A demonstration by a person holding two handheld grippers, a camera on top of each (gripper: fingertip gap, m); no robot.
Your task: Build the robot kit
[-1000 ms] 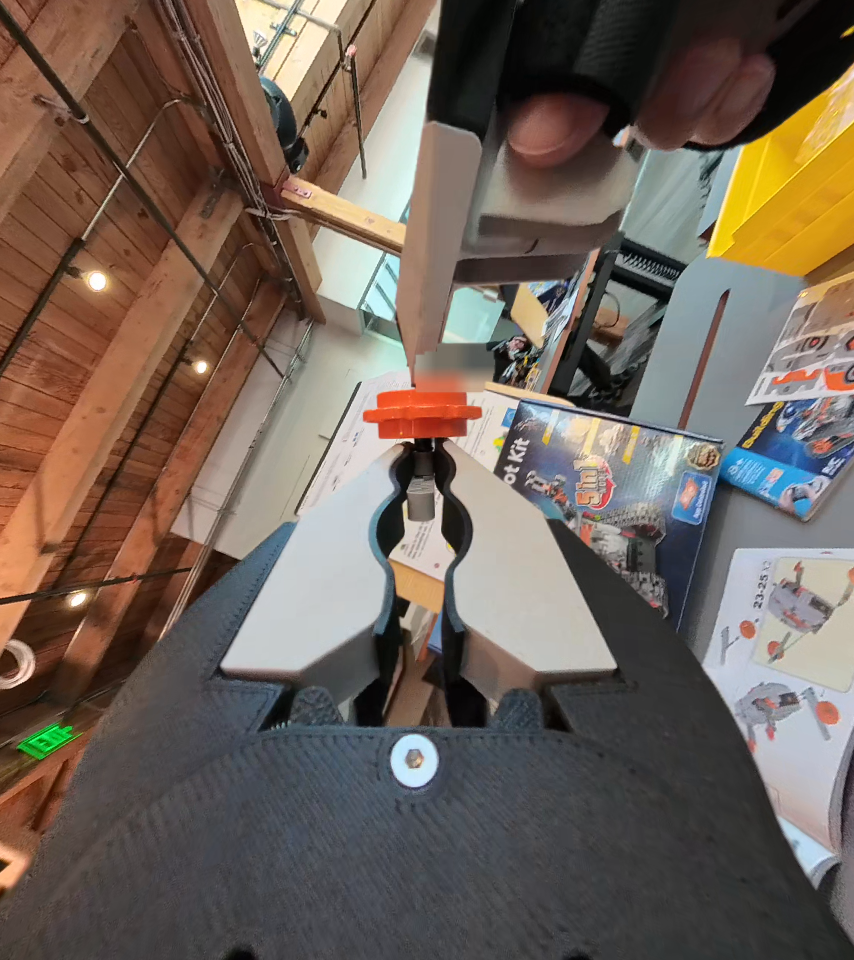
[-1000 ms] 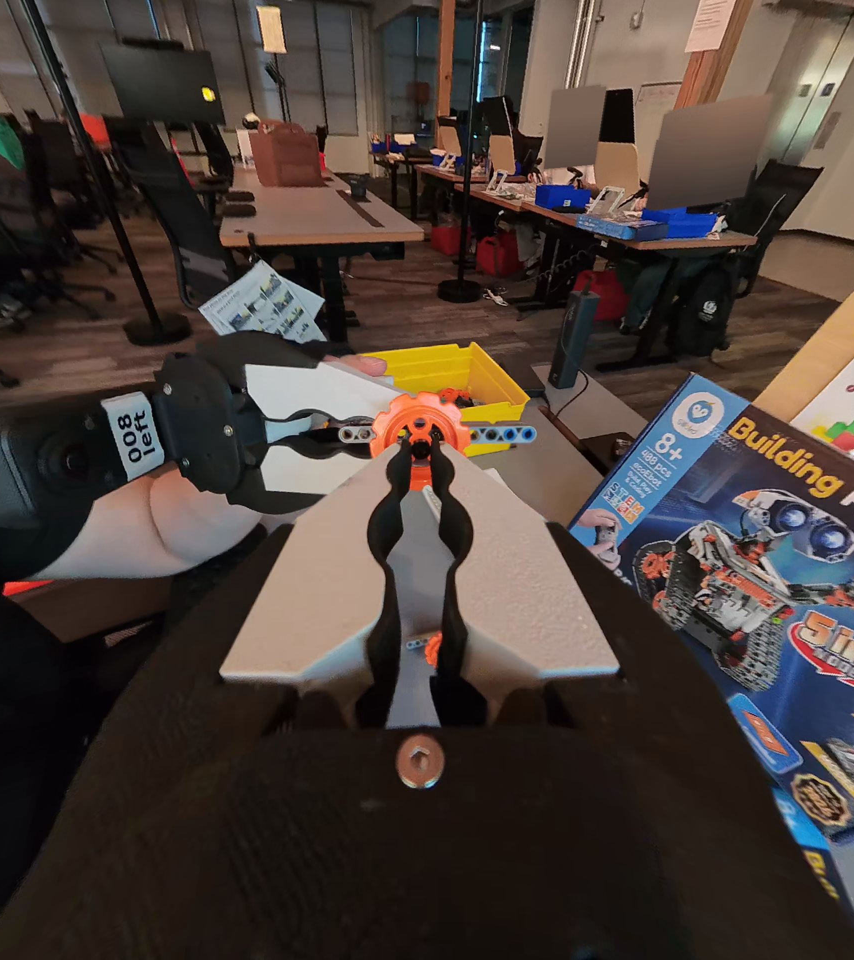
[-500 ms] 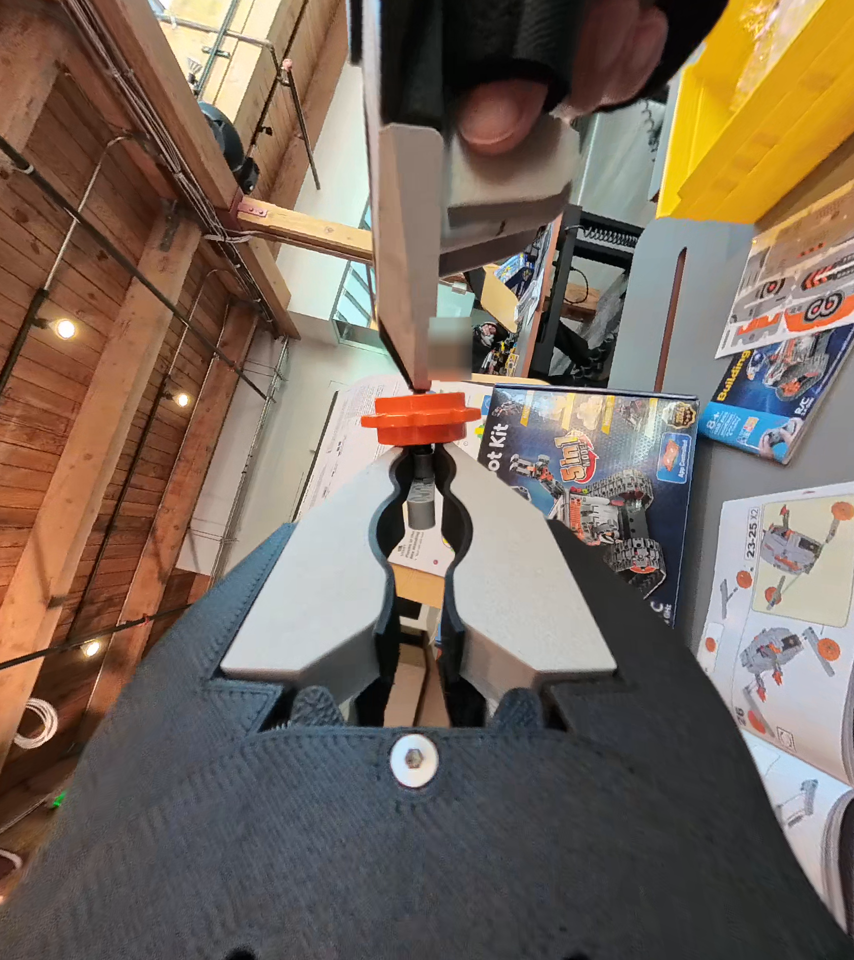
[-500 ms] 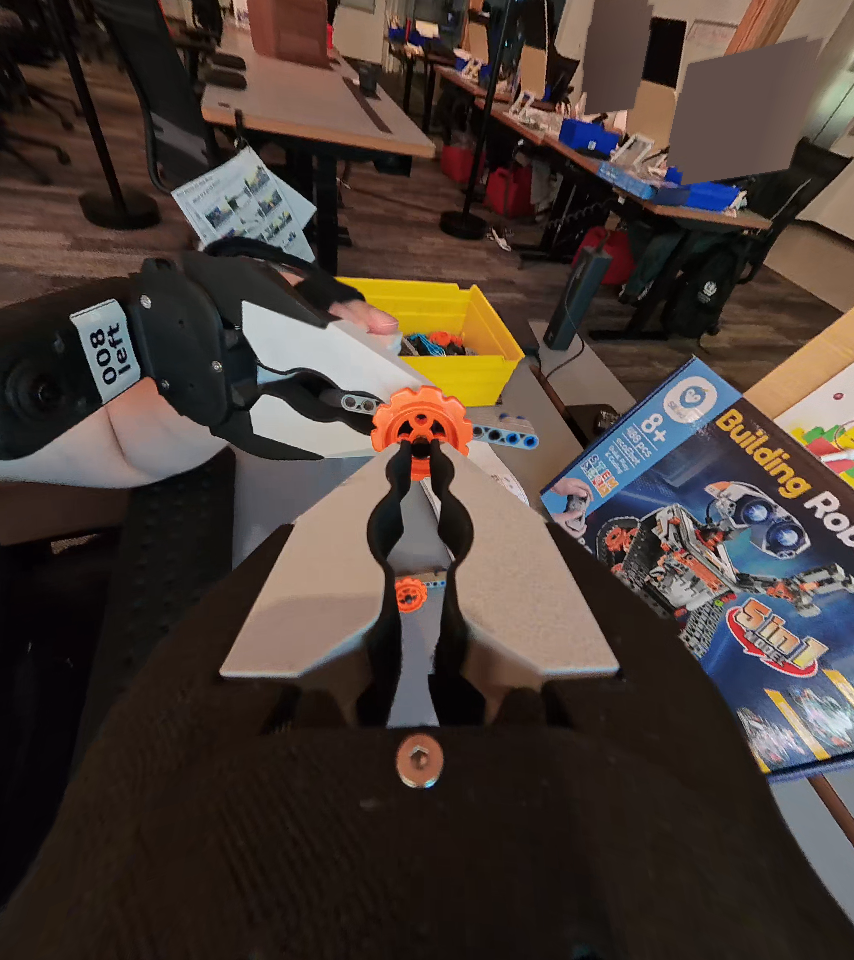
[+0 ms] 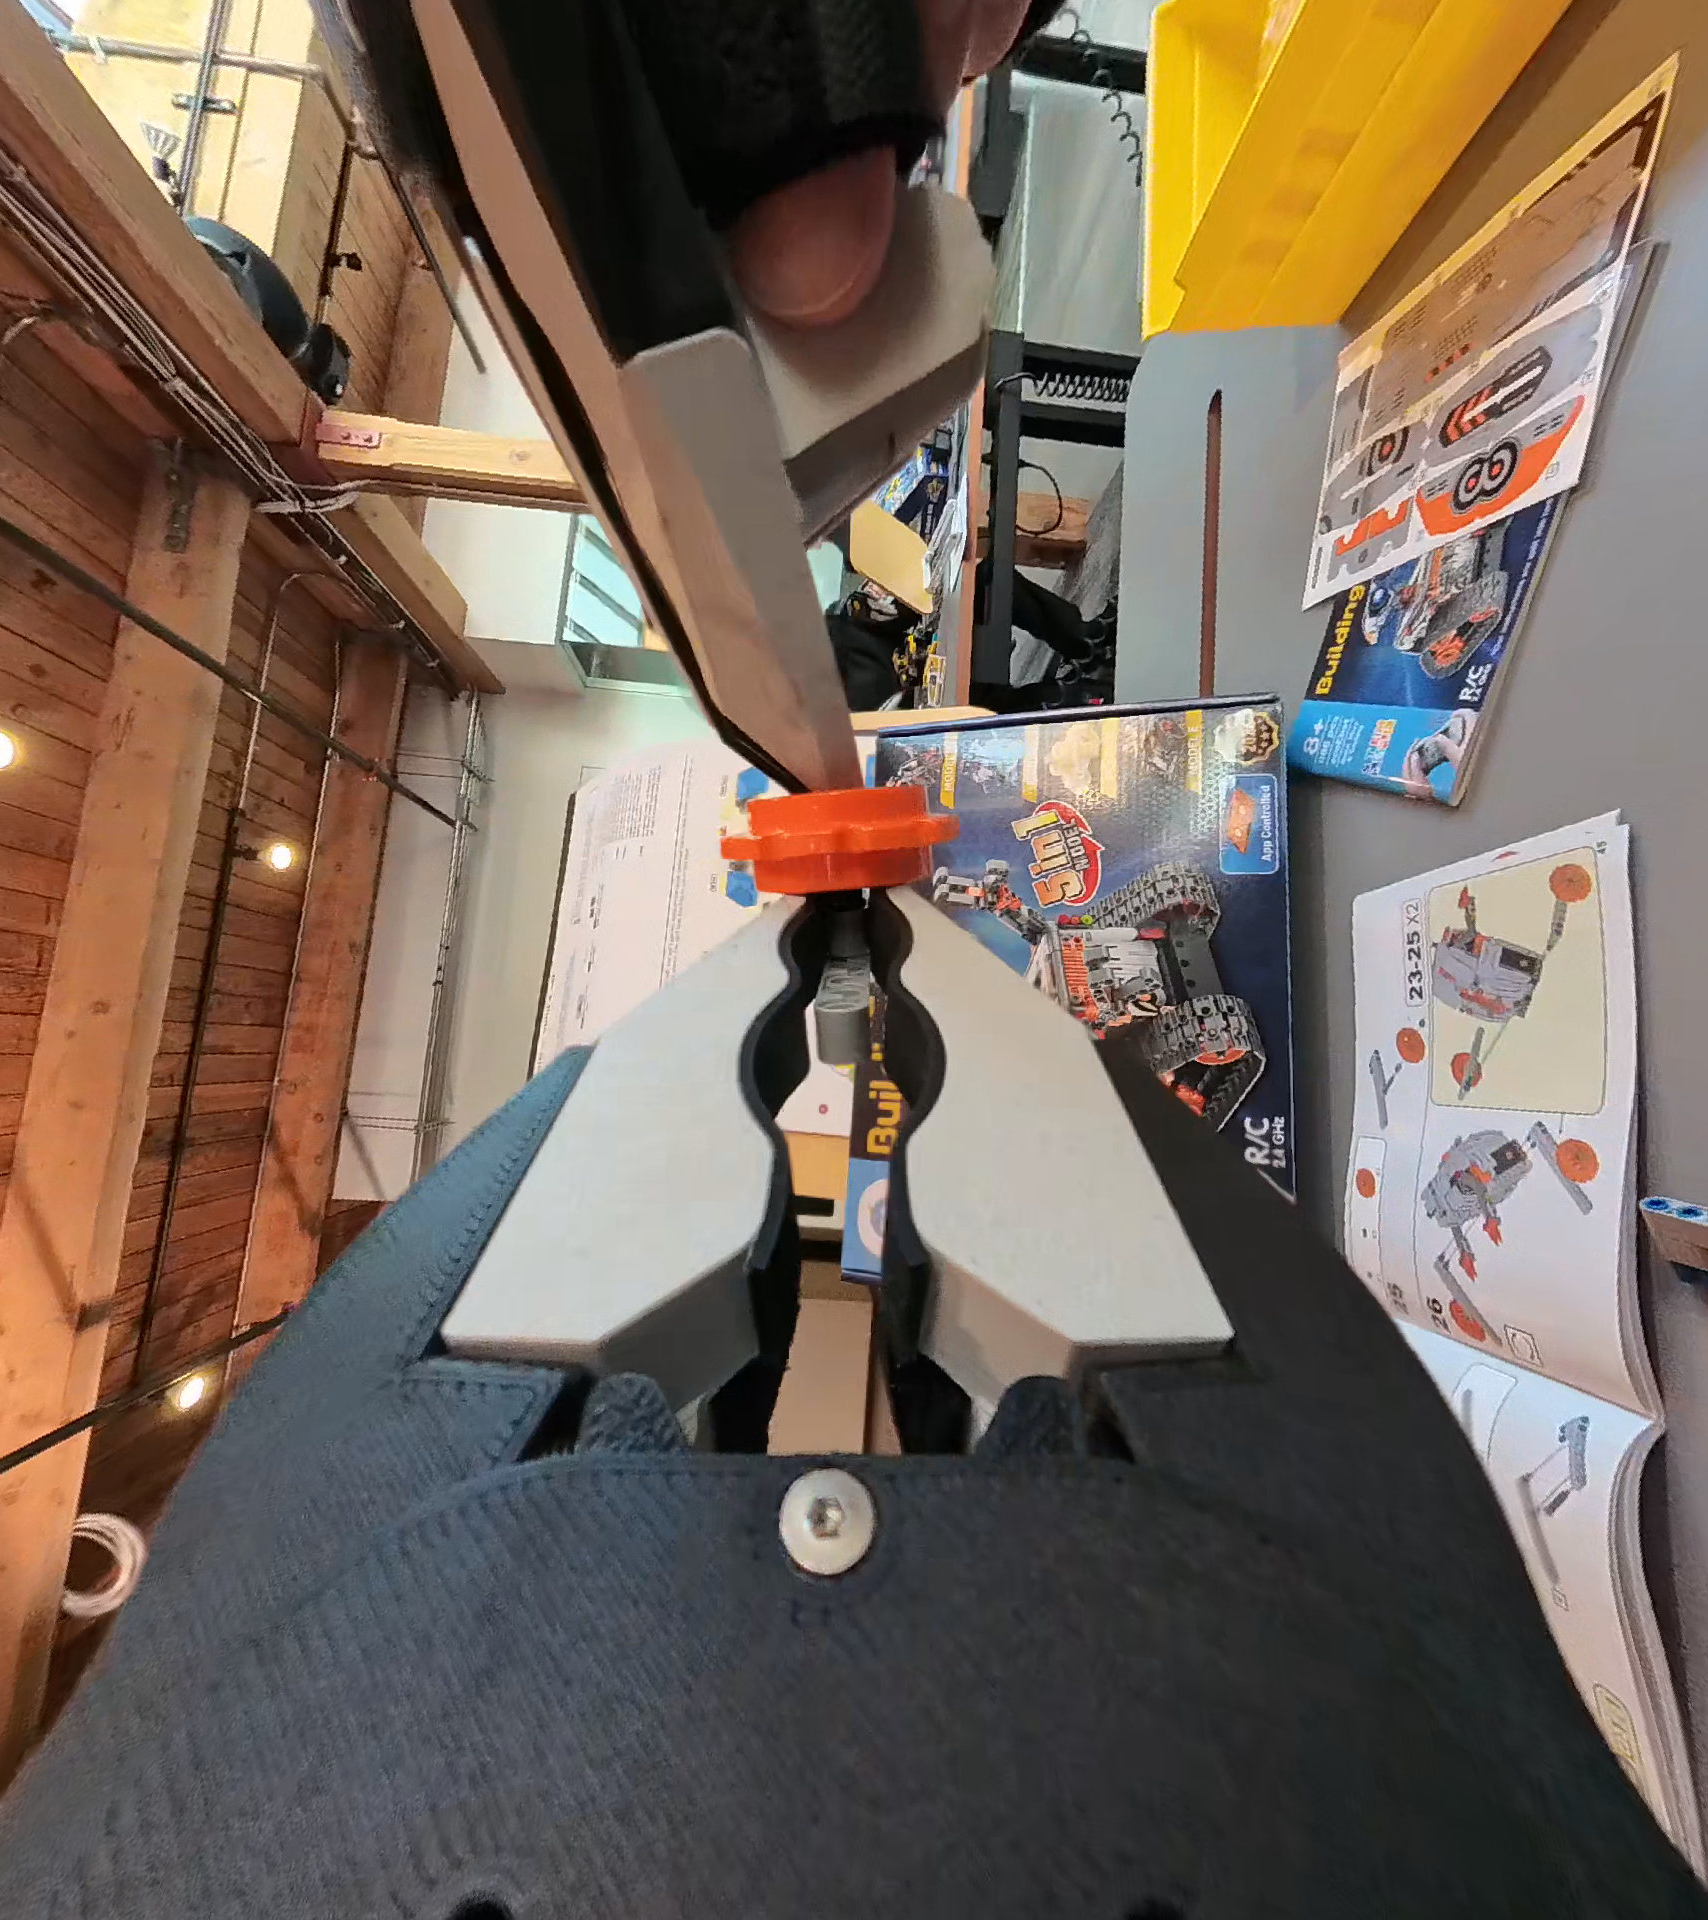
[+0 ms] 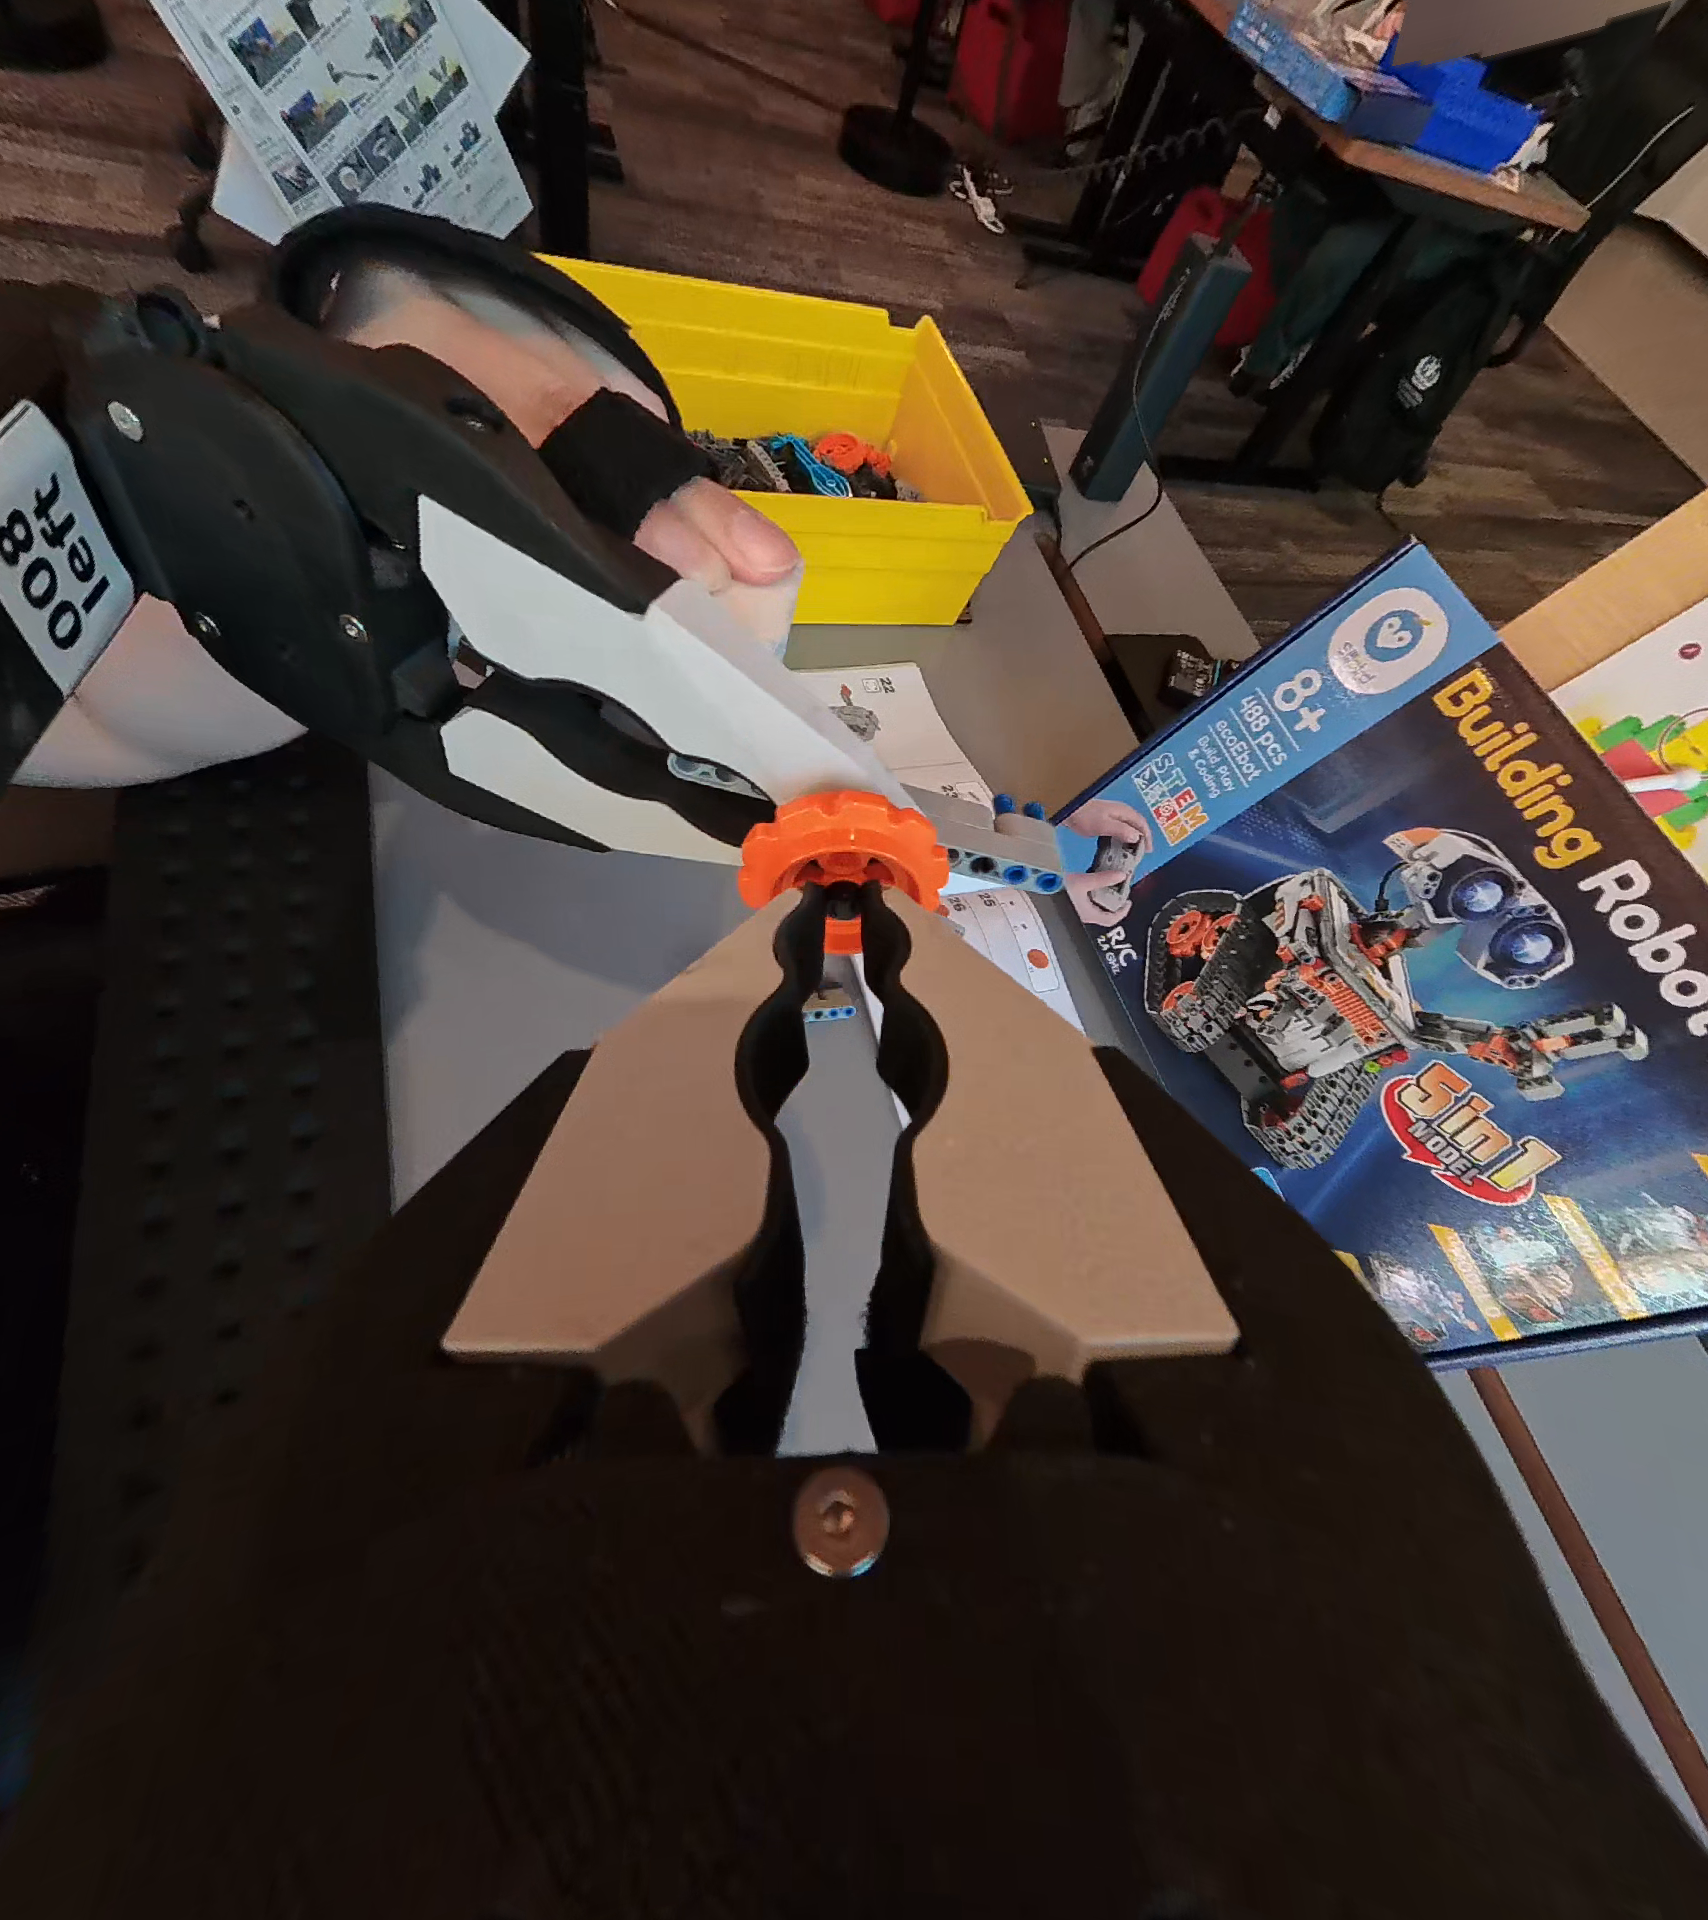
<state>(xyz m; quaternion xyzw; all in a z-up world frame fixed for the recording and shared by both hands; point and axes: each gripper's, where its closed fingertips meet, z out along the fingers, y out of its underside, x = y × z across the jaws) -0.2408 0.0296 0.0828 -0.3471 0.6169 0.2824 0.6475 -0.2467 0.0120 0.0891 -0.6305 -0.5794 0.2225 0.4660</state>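
Both claws are nearly closed: left claw [image 5: 842, 914] pinches the beam [image 6: 997, 850], right claw [image 6: 839, 914] the orange gear [image 6: 837, 857]. Any twist could pop the gear off.

Your left gripper [image 5: 842, 902] has its jaws drawn almost together, pinched on the small part at its tips. Your right gripper [image 6: 839, 906] is closed down the same way, its tips nipping the same piece from the other side. The two grippers meet tip to tip, roughly crosswise to each other. In the right wrist view your left hand [image 6: 684, 509], in a black fingerless glove, wraps the left gripper's body, with one bare fingertip [image 6: 725, 545] resting on its upper finger.
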